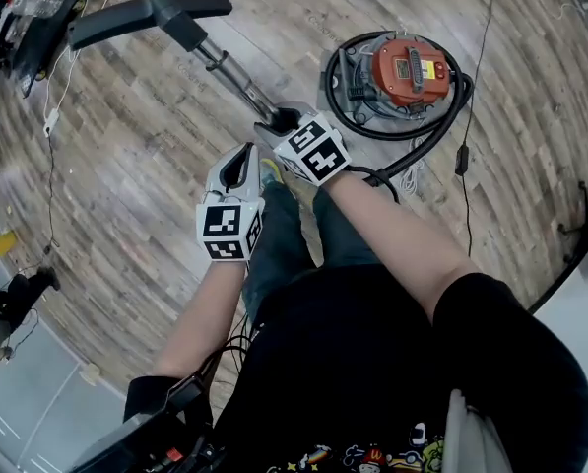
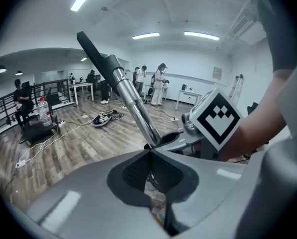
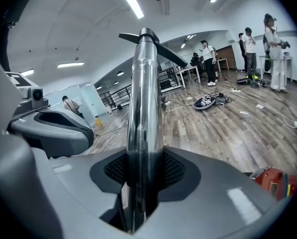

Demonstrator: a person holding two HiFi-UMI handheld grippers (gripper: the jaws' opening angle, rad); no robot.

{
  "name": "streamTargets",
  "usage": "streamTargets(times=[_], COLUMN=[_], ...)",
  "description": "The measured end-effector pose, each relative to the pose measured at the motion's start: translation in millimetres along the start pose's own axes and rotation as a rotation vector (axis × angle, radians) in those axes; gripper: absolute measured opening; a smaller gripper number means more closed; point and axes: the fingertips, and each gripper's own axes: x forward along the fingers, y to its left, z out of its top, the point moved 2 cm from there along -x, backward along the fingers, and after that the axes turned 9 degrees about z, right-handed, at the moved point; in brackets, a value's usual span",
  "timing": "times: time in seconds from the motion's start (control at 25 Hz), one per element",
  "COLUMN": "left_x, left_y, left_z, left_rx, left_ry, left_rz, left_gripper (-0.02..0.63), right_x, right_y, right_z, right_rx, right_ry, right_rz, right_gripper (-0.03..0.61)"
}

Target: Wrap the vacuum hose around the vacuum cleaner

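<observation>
In the right claw (image 3: pixel 144 183) sits a smooth, cylindrical chrome tube (image 3: pixel 144 108).

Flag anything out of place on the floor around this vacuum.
A thin cable trails loose across the wood floor beside the vacuum cleaner, and what look like sneakers lie mid-floor. The hose sits looped round the cleaner. Nothing looks spilled or broken.
</observation>
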Motion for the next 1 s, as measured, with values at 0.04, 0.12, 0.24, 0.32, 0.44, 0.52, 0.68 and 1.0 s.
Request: streamTargets(times=[0.04, 0.12, 0.24, 0.32, 0.44, 0.52, 0.68, 1.0], left_x=[10, 35, 71, 98, 147, 184, 275, 437], left_y=[7, 22, 41, 51, 61, 67, 72, 53], left_z=[1, 0, -13, -22, -40, -59, -112, -217], left_rx=[0.009, 0.021, 0.031, 0.043, 0.060, 0.061, 0.027, -0.011], left_ry=[0.002, 0.010, 0.021, 0.015, -0.009, -0.022, -0.028, -0.044], left_rz=[-0.021, -0.063, -0.127, -0.166, -0.207, -0.219, -0.213, -0.219], left_gripper=[0.000, 0.000, 0.000, 0.000, 0.000, 0.000, 0.000, 0.000], right_x=[8, 25, 47, 64, 90, 106, 134, 189], right_y=[-10, -32, -66, -94, -146, -181, -248, -360], right_z=[1, 3, -6, -16, -43, -70, -139, -254], right_rx=[0.008, 0.026, 0.061, 0.084, 0.104, 0.120, 0.157, 0.145], right_ry=[-0.002, -0.004, -0.006, -0.013, -0.008, 0.002, 0.017, 0.054], right_rz=[-0.020, -0.064, -0.139, -0.186, -0.258, -0.305, -0.386, -0.501], right_gripper=[0.163, 0.163, 0.163, 0.163, 0.162, 0.162, 0.162, 0.163])
